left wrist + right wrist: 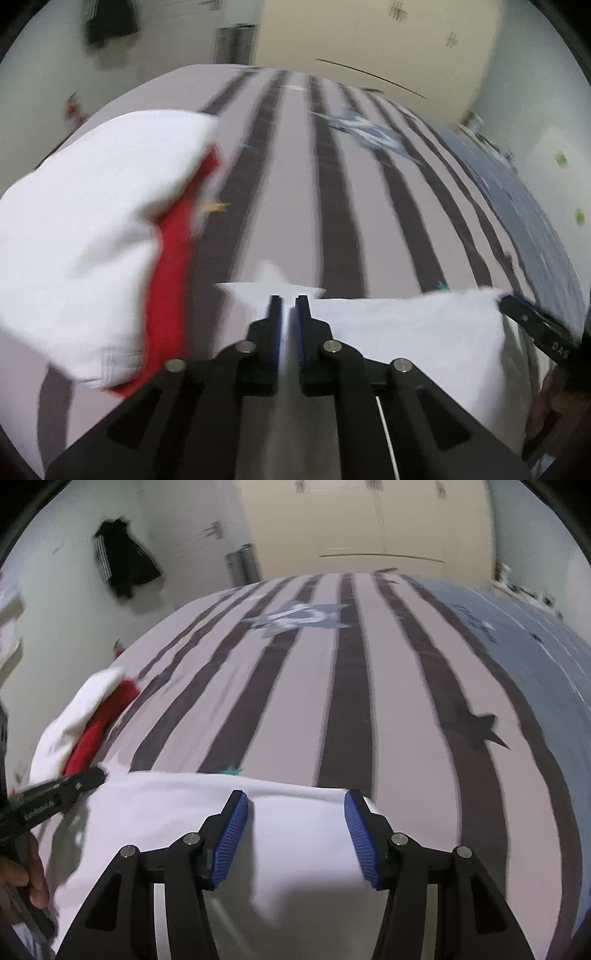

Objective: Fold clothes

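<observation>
The white garment [280, 834] lies flat at the near edge of the striped bed [399, 686], its far hem running crosswise, left to right, just ahead of both tongs. The left tongs [289, 301] are clenched at that hem's left corner, seemingly pinching a thin layer of cloth, though blur leaves this unsure. The right tongs [295, 801] hover released over the hem's right part, jaws astride the fabric without pressing. A folded white-and-red pile [110, 236] sits further left, nearest the left hand.
</observation>
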`<state>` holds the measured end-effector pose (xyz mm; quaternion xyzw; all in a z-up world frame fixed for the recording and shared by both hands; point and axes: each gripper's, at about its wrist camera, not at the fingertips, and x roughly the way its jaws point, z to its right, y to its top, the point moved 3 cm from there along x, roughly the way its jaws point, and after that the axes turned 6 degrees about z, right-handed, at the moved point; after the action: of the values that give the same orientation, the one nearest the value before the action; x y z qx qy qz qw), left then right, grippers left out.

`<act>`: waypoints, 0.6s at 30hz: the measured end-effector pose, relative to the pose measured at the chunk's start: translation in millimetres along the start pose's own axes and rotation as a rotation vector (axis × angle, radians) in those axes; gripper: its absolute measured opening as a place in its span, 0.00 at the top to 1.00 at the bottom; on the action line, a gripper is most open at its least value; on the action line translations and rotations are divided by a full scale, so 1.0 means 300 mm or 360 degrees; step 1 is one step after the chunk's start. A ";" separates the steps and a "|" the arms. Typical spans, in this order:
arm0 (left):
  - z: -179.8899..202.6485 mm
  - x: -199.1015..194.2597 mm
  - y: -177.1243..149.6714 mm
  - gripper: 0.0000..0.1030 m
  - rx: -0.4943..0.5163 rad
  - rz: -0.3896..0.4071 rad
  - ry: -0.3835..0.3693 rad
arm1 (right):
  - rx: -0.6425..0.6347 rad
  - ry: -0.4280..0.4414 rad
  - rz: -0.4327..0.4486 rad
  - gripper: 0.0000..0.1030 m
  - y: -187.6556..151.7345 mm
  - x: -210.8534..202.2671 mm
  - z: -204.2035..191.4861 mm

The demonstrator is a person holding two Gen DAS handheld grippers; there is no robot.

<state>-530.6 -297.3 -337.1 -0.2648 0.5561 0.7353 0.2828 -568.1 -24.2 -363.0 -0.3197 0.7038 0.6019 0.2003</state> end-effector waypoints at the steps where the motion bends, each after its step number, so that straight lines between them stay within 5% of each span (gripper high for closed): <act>1: -0.010 -0.029 -0.004 0.93 -0.0021 0.0008 -0.0003 | 0.0046 -0.0014 0.0003 0.52 0.004 -0.016 0.024; 4: 0.027 -0.165 -0.059 0.90 0.0031 0.0026 -0.0067 | 0.0162 -0.0051 0.0013 0.52 0.008 -0.073 0.090; 9: 0.155 -0.310 -0.183 0.87 0.0217 0.0018 -0.0165 | 0.0037 -0.0020 -0.0021 0.52 -0.095 -0.225 0.048; 14: 0.117 -0.200 -0.286 0.86 0.0222 -0.0147 -0.0019 | -0.0134 0.0042 -0.0088 0.50 -0.232 -0.318 -0.051; 17: 0.018 -0.204 -0.307 0.62 0.0115 -0.0160 0.0077 | -0.0153 0.0009 -0.0191 0.50 -0.322 -0.305 -0.030; 18: -0.012 -0.232 -0.292 0.62 0.0065 -0.0125 0.0126 | -0.0118 0.0000 -0.0197 0.49 -0.331 -0.314 -0.007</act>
<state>-419.4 -289.9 -347.6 -0.3095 0.5708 0.7011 0.2946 -432.0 -13.6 -371.2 -0.3699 0.6598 0.6141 0.2251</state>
